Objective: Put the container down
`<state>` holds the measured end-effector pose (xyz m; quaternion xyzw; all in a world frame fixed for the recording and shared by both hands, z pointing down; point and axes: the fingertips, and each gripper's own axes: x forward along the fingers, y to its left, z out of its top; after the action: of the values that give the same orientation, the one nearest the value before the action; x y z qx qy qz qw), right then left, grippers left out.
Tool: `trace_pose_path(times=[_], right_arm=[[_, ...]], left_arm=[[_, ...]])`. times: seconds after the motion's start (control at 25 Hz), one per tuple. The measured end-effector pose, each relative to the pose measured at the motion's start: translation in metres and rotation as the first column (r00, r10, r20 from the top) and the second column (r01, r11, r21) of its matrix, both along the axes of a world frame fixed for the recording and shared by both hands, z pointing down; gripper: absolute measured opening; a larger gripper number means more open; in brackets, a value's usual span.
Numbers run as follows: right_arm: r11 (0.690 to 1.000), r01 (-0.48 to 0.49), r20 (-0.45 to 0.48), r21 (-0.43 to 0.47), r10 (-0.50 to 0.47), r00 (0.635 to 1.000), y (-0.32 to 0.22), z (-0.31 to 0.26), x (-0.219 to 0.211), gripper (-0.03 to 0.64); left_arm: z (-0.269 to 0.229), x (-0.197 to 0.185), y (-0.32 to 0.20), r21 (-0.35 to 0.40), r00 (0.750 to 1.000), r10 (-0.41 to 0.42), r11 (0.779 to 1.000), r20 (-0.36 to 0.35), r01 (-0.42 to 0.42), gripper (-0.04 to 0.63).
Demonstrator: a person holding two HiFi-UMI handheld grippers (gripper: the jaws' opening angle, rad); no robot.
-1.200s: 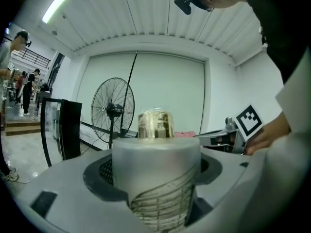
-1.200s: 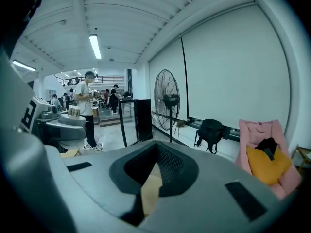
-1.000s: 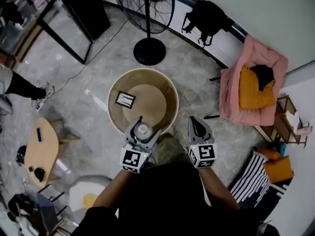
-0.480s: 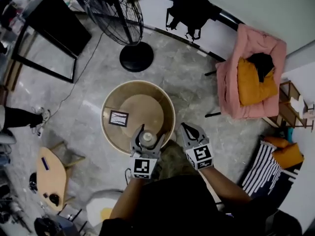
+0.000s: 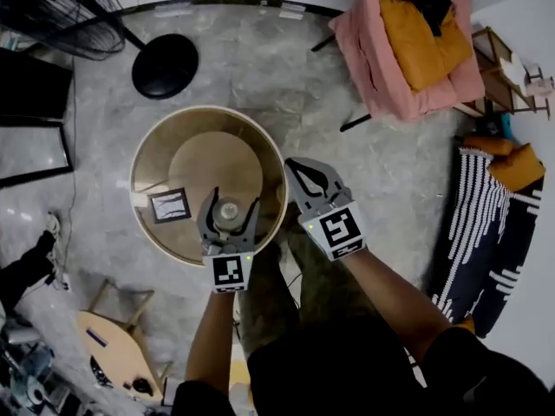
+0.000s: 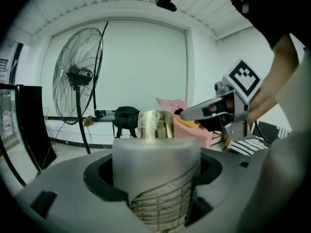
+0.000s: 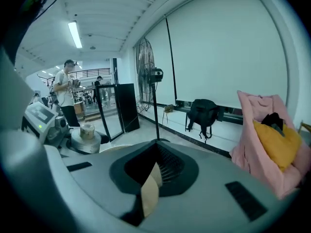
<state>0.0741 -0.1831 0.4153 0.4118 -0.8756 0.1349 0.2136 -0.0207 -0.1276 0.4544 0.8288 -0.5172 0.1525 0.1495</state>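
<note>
- Left claw [image 5: 231,204] gripped the frosted grey cylindrical container with gold cap [image 6: 156,164] over the round wooden desk [image 5: 165,141].
- Right claw [image 5: 293,167] was closed, empty.
- Container looked rigid, smooth, probably light; a mid-body hold suited it.

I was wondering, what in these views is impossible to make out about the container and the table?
- Base of the container, and any gap to the round table: left gripper view, the left gripper jaws cover it.
- Its contents: wall and cap hide them, both views.
- Print on the framed card: head view, too small.
</note>
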Motion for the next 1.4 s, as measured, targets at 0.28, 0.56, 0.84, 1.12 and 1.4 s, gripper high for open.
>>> trace_pose_path(times=[0.28,0.56,0.84,1.12,1.4], right_arm=[[0.998,-0.057,0.029,-0.039,0.058,0.998,0.000,0.101,0.023,0.022],[0.995,-0.041,0.009,-0.086,0.042,0.999,0.001,0.180,0.034,0.021],[0.990,-0.026,0.043,-0.135,0.032,0.999,-0.013,0.223,0.033,0.021],[0.989,0.023,0.042,-0.144,-0.017,0.999,-0.019,0.251,0.019,0.021],[0.985,0.042,0.025,-0.167,-0.038,0.999,-0.023,0.266,0.028,0.021]], left_arm=[[0.111,0.013,-0.014,-0.016,0.998,0.052,0.999,0.024,-0.052,0.351],[0.187,0.027,-0.032,-0.045,0.999,0.025,0.999,-0.025,-0.026,0.351],[0.239,0.042,-0.057,-0.074,0.999,-0.013,0.997,-0.048,0.009,0.351],[0.265,0.047,-0.073,-0.070,0.998,-0.025,0.997,-0.049,0.021,0.351],[0.283,0.052,-0.081,-0.083,0.998,-0.060,0.995,-0.035,0.057,0.351]])
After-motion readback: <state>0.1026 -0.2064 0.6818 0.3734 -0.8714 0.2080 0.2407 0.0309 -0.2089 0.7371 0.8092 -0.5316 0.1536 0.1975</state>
